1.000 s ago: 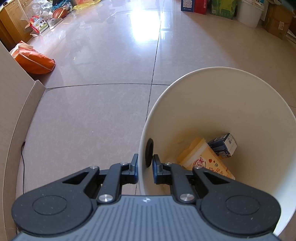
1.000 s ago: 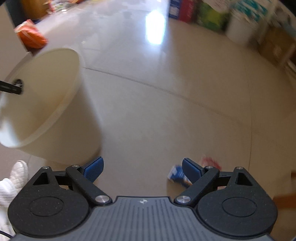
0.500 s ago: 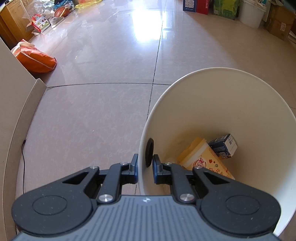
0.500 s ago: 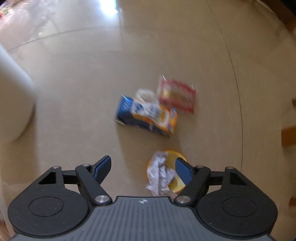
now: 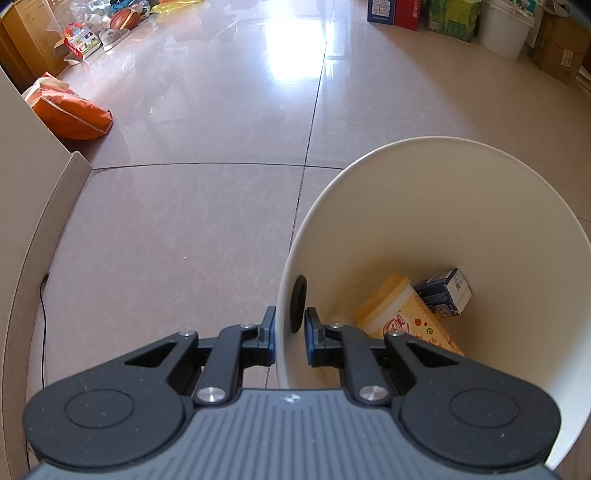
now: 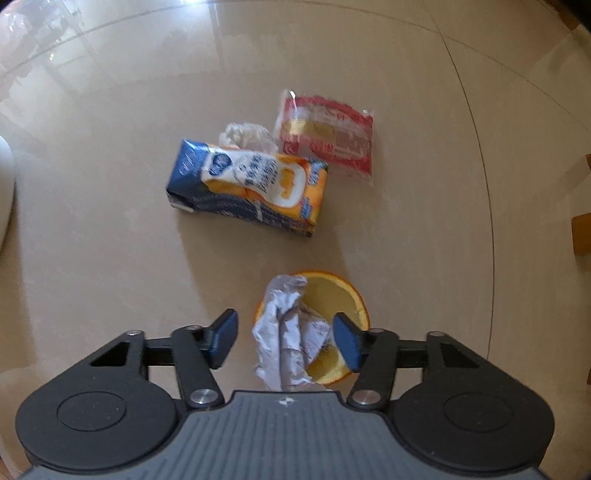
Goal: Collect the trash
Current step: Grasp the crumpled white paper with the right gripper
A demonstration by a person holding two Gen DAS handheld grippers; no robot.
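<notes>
My left gripper (image 5: 290,332) is shut on the rim of a white bucket (image 5: 461,206), one finger outside the wall and one inside. In the bucket lie a yellow cup (image 5: 406,321) and a small dark carton (image 5: 443,291). My right gripper (image 6: 284,338) points straight down at the floor, its jaws closing around a crumpled white paper (image 6: 288,332) that lies on an orange peel (image 6: 340,302). The pads stand a little apart from the paper on both sides. Farther ahead lie a blue and orange drink carton (image 6: 247,184), a red snack wrapper (image 6: 327,136) and a clear plastic scrap (image 6: 245,134).
In the left wrist view an orange bag (image 5: 70,114) lies at the left by a beige wall panel (image 5: 26,177). Boxes (image 5: 395,11) and a white pail (image 5: 504,27) line the far side of the tiled floor. A cable (image 5: 42,314) runs along the left wall.
My right gripper has swung down from the bucket's side to point at the floor trash, and its jaws have narrowed around the crumpled paper. The left gripper and bucket have stayed put.
</notes>
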